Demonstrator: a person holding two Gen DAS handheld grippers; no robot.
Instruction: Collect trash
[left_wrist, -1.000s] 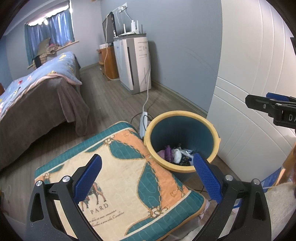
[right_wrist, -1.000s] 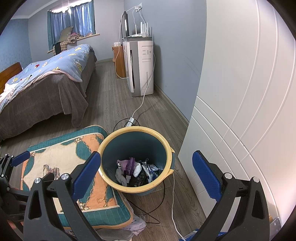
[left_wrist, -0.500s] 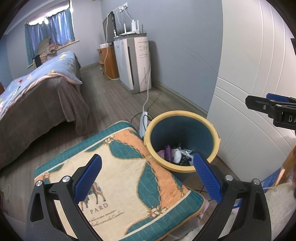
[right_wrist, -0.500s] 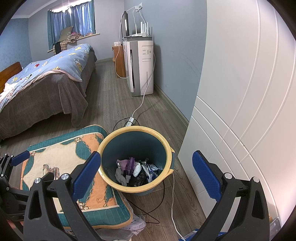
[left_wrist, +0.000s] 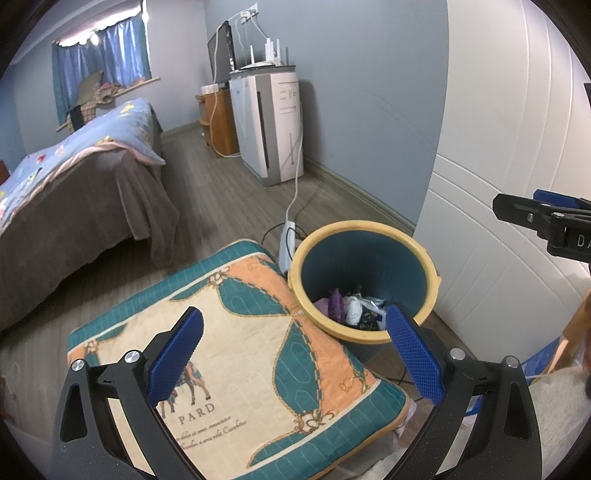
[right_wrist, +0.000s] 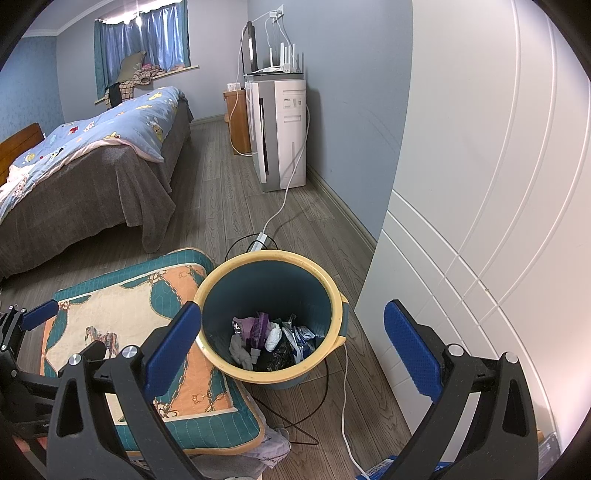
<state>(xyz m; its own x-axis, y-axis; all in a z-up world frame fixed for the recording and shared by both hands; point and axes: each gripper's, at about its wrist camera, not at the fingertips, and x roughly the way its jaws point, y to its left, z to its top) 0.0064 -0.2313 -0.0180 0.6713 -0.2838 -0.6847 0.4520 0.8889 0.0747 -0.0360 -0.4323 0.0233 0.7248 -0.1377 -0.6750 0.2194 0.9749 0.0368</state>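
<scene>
Wood floor (right_wrist: 221, 206) holds a bin (right_wrist: 236, 369) of trash (right_wrist: 269, 339), frame center, between the empty, wide-spread right tongs (right_wrist: 291, 339); left tongs (left_wrist: 295, 350) gape too.

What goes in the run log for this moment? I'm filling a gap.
left gripper: open, empty | right gripper: open, empty | bin: trash inside | cushion: beside bin

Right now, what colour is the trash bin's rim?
Yellow, on a dark teal trash bin; the right wrist view shows it best.
</scene>
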